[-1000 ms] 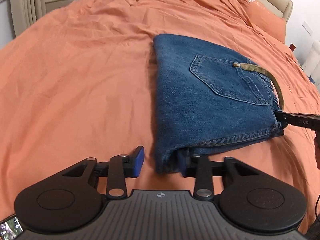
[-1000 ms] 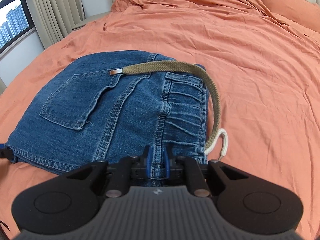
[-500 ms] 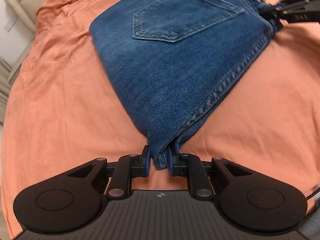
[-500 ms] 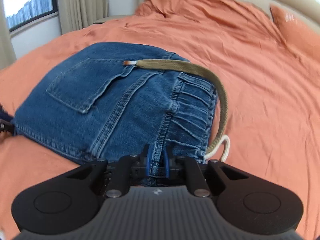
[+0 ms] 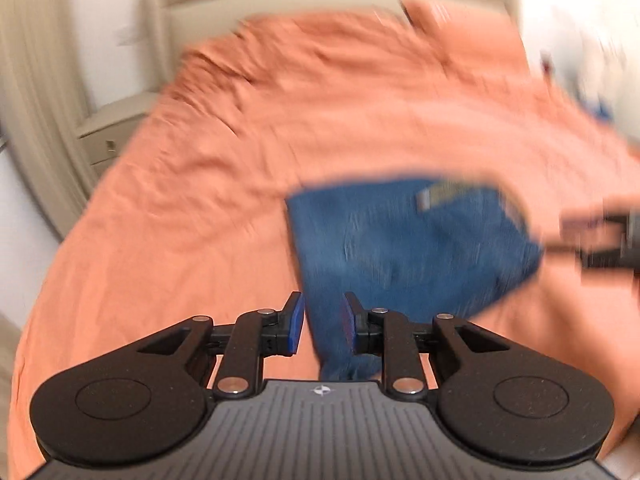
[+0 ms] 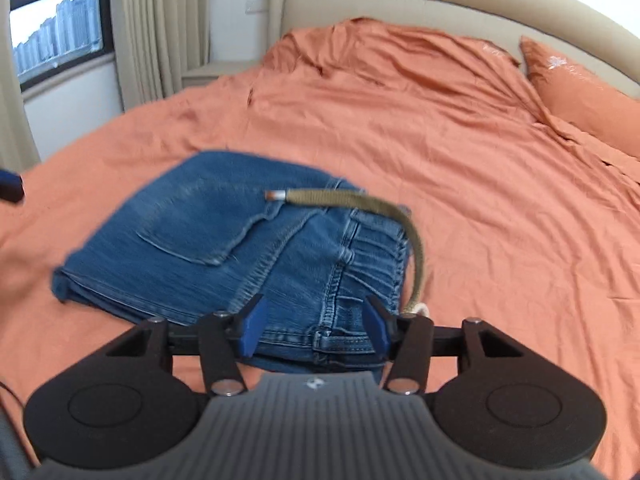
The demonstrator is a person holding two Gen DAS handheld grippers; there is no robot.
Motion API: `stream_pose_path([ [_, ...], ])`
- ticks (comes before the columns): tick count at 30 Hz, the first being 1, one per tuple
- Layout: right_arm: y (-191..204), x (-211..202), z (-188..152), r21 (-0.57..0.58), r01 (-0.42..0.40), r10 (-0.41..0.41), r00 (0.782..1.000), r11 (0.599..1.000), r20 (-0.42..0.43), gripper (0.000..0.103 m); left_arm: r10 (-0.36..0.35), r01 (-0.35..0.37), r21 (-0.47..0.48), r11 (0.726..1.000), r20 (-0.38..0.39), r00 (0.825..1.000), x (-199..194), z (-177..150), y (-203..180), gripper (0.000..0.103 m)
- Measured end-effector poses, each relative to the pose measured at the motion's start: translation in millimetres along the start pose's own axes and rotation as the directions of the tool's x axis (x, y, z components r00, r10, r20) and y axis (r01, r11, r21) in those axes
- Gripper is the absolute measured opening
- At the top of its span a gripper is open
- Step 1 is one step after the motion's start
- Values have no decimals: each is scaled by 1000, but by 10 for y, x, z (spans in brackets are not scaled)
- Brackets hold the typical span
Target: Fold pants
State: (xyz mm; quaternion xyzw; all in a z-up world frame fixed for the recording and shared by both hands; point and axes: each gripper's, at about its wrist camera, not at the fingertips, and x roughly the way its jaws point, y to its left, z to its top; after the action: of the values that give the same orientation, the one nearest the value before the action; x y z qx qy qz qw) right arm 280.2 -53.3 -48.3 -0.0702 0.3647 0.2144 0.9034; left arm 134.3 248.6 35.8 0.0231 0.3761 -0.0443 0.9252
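Observation:
Folded blue jeans [image 6: 240, 248] lie flat on the orange bed sheet [image 6: 460, 168], back pocket up, with an olive belt [image 6: 352, 198] trailing over the waistband. My right gripper [image 6: 314, 326] is open, its blue pads on either side of the waistband edge. The left wrist view is blurred. My left gripper [image 5: 322, 326] is open around the near corner of the jeans [image 5: 400, 248]. The right gripper shows at that view's right edge [image 5: 600, 240].
An orange pillow [image 6: 584, 88] lies at the bed's far right by the beige headboard [image 6: 440, 4]. A bedside table [image 6: 216, 70], curtains [image 6: 156, 28] and a window [image 6: 56, 28] are at the far left.
Both grippers have opened and let go of the jeans, which now lie flat on the bed. Both cameras have pulled back and tilted up; the left view is blurred by motion.

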Motion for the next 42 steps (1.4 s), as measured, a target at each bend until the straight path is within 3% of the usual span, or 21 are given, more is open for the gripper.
stream_pose_path([
  [5, 86, -593, 72, 31, -3, 0, 997, 1000, 76, 58, 108, -95, -104, 990, 131, 985, -856, 474, 349, 28],
  [7, 98, -816, 138, 51, -11, 6, 994, 999, 108, 60, 181, -167, -97, 981, 173, 968, -1298, 703, 467, 28],
  [10, 121, -1090, 239, 65, -29, 19, 990, 997, 141, 62, 336, -335, -47, 941, 254, 907, -2013, 1040, 580, 28],
  [13, 182, -1269, 326, 80, -51, 39, 987, 995, 154, 64, 467, -471, -52, 880, 266, 843, -2656, 1314, 672, 28],
  [14, 208, -1312, 355, 87, -56, 42, 987, 995, 158, 64, 490, -491, -68, 869, 264, 831, -2805, 1361, 695, 29],
  [16, 271, -1367, 386, 95, -68, 52, 985, 993, 162, 67, 505, -505, -75, 860, 262, 822, -3022, 1364, 671, 37],
  [18, 346, -1408, 378, 103, -72, 53, 983, 992, 174, 69, 473, -468, -93, 879, 299, 829, -3093, 1261, 606, 47],
  [19, 383, -1415, 364, 109, -72, 52, 982, 991, 180, 71, 433, -424, -101, 900, 309, 847, -3061, 1172, 577, 56],
  [22, 506, -1434, 262, 132, -41, 16, 983, 990, 180, 78, 322, -299, -123, 947, 296, 899, -2679, 821, 371, 58],
  [27, 687, -1562, -41, 156, 25, -59, 974, 987, 220, 81, 213, -175, -187, 967, 213, 954, -1765, 67, -101, 57],
  [34, 893, -1819, -421, 160, 91, -128, 961, 983, 244, 81, 187, -143, -236, 961, 178, 966, -1065, -617, -640, 59],
  [36, 954, -1868, -525, 164, 109, -148, 957, 981, 249, 82, 196, -157, -231, 960, 159, 968, -1007, -749, -764, 66],
  [38, 990, -1882, -616, 176, 111, -154, 956, 978, 249, 82, 186, -145, -252, 957, 149, 971, -940, -863, -842, 85],
  [40, 1016, -1865, -695, 186, 117, -160, 958, 975, 237, 82, 169, -125, -248, 961, 163, 972, -860, -955, -950, 89],
  [42, 1027, -1835, -768, 191, 114, -157, 961, 975, 229, 82, 185, -152, -210, 966, 147, 972, -782, -1012, -1046, 92],
])
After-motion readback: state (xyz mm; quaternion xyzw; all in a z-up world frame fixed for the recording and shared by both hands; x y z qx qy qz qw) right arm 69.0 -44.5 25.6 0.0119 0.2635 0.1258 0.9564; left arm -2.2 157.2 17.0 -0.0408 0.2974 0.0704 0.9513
